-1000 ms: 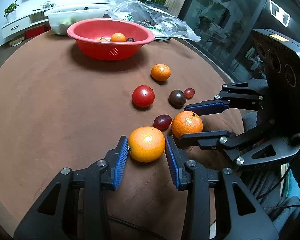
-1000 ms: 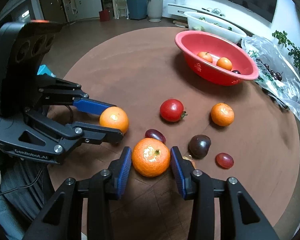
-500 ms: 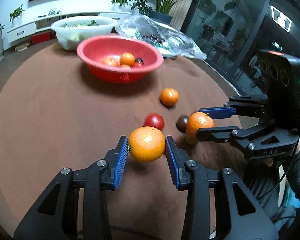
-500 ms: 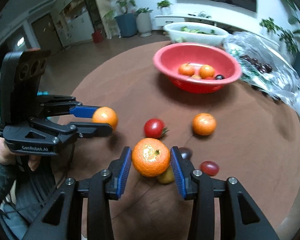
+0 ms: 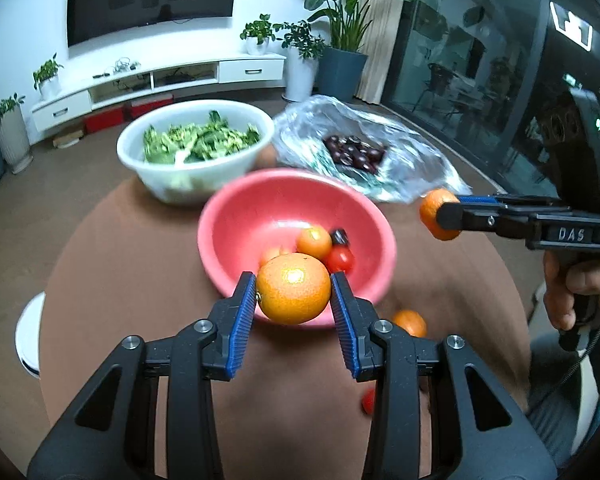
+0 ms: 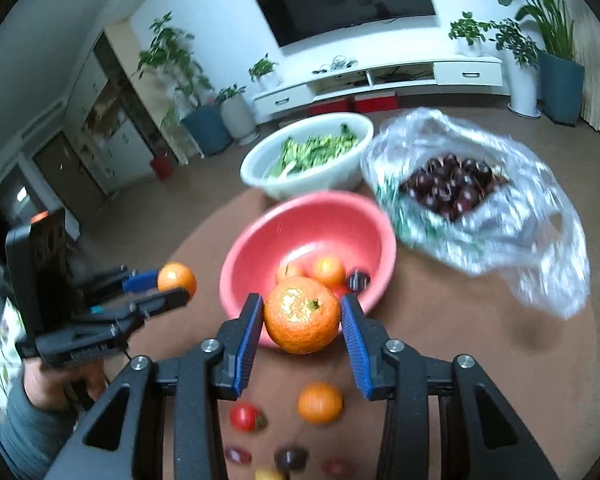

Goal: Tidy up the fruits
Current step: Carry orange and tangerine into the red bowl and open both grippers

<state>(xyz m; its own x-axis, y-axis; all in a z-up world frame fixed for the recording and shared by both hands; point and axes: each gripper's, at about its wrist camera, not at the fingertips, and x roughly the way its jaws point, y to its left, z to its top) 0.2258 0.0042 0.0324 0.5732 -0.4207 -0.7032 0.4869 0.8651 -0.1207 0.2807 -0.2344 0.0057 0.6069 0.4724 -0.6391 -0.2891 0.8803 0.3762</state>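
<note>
My left gripper is shut on an orange and holds it in the air at the near rim of the red bowl. My right gripper is shut on a second orange, also raised at the bowl's near rim. The bowl holds several small fruits, among them an orange and a tomato. An orange, a tomato and dark small fruits lie on the brown table below. Each gripper shows in the other's view, the right one and the left one.
A white bowl of greens stands behind the red bowl. A clear plastic bag of dark cherries lies at the back right. The round brown table has its edge at the left, with a white object beyond it.
Both grippers have lifted their oranges off the table and carried them forward to the red bowl. The loose fruits have dropped low in both views.
</note>
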